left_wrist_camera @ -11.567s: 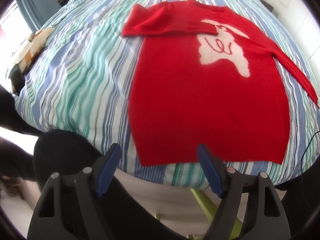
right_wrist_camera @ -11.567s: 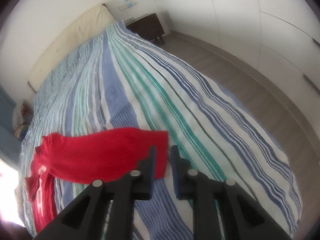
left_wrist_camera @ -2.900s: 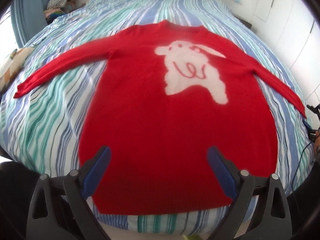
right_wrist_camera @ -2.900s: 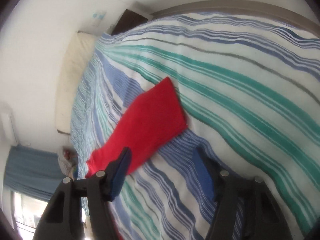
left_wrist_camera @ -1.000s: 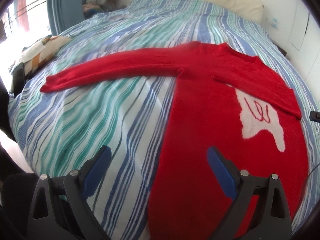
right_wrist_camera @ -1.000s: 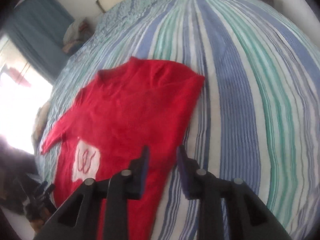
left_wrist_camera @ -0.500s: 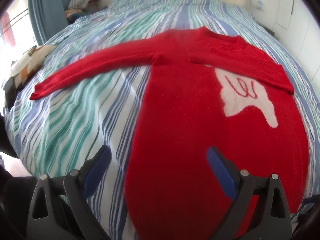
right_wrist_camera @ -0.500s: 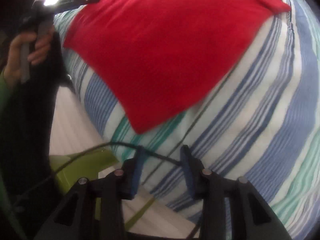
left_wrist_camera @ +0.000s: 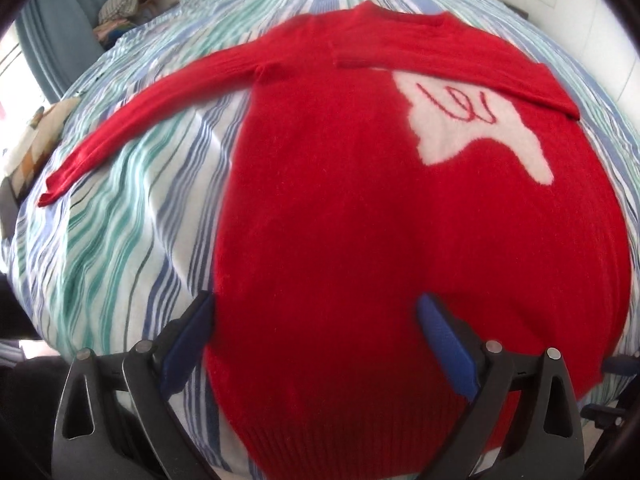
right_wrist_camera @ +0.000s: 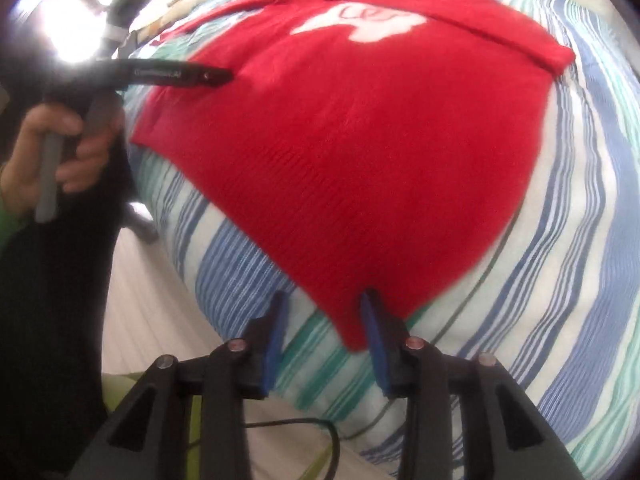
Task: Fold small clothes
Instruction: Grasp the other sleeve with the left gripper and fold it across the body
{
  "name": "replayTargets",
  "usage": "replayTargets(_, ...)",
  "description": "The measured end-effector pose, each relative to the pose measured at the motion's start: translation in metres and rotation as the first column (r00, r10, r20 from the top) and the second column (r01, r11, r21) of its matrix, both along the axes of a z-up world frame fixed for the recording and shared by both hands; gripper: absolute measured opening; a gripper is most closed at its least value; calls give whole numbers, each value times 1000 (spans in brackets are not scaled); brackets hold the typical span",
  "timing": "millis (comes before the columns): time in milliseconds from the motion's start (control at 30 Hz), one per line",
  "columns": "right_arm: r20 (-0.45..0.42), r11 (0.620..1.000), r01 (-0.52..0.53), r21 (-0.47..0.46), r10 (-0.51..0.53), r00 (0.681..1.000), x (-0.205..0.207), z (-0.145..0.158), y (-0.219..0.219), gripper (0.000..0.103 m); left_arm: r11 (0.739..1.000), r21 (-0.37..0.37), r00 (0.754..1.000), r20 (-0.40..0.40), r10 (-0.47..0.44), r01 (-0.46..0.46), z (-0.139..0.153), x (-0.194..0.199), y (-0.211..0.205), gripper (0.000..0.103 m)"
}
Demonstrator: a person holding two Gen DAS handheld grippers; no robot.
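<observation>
A red sweater (left_wrist_camera: 380, 220) with a white patch on the chest lies flat on a striped bed. Its right sleeve (left_wrist_camera: 452, 64) is folded across the chest; its left sleeve (left_wrist_camera: 152, 100) stretches out to the left. My left gripper (left_wrist_camera: 316, 320) is open and empty, low over the hem near its left corner. My right gripper (right_wrist_camera: 324, 316) is open and empty at the sweater's (right_wrist_camera: 360, 128) bottom right hem corner, which lies between the jaws. The left gripper also shows in the right wrist view (right_wrist_camera: 216, 76), held in a hand.
The striped bedspread (left_wrist_camera: 132, 216) covers the bed. Its front edge (right_wrist_camera: 256, 292) drops to a pale floor with a cable. A pile of clothes (left_wrist_camera: 120, 4) and a blue curtain stand far left. A cushion (left_wrist_camera: 32, 144) lies at the left edge.
My right gripper has opened wider and moved up to the hem's right corner. My left gripper has come closer over the hem. The sweater has not moved.
</observation>
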State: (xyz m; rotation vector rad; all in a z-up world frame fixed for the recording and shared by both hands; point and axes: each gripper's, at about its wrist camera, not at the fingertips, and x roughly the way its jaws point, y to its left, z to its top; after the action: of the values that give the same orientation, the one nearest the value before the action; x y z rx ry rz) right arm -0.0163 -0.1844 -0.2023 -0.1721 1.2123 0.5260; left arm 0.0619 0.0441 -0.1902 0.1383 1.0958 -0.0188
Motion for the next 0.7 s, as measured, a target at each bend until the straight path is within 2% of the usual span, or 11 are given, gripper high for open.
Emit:
replayTargets(67, -24, 999, 35, 31, -34, 999, -1, 2, -6, 47, 1000, 7, 1000, -5, 2, -2, 0, 0, -2, 100)
replayTargets(200, 2, 996, 80, 48, -80, 997, -8, 11, -15, 47, 1000, -6, 1000, -7, 11, -11, 3, -1, -1, 100)
replayTargets(433, 143, 977, 176, 120, -192, 971, -38, 35, -27, 47, 995, -90, 998, 36, 49, -46, 28, -1, 19, 100)
replayTargets(567, 173, 966, 207, 157, -234, 957, -40, 43, -33, 47, 983, -162, 995, 31, 95, -89, 39, 8, 43, 100)
replayTargets(700, 186, 955, 245, 166, -274, 944, -38, 47, -36, 47, 976, -184, 993, 7, 120, -116, 42, 22, 69, 100)
